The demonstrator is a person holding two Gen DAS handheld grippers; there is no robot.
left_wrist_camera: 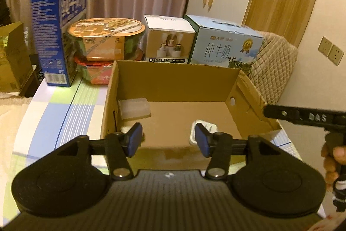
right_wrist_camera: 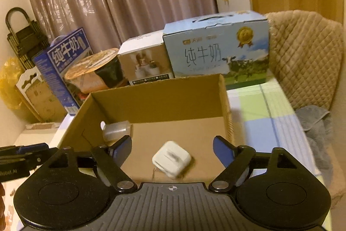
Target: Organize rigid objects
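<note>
Grippers, left [left_wrist_camera: 168, 139] and right [right_wrist_camera: 172, 153], hover spread and empty-handed above an open brown cardboard box [right_wrist_camera: 155, 101]. Inside lie a white square charger [right_wrist_camera: 172, 159] and a translucent plastic container [right_wrist_camera: 115, 131].

An open cardboard box [right_wrist_camera: 151, 105] sat on the table [right_wrist_camera: 270, 122]. Inside lay a plastic container [right_wrist_camera: 116, 130] in the far-left corner and a charger plug [right_wrist_camera: 172, 158] nearer the front (apart from each other). Behind the box stood, left to right, a milk carton [left_wrist_camera: 58, 36], two stacked noodle bowls [left_wrist_camera: 106, 40], a small product box [left_wrist_camera: 169, 40] and a milk case [right_wrist_camera: 216, 47]
</note>
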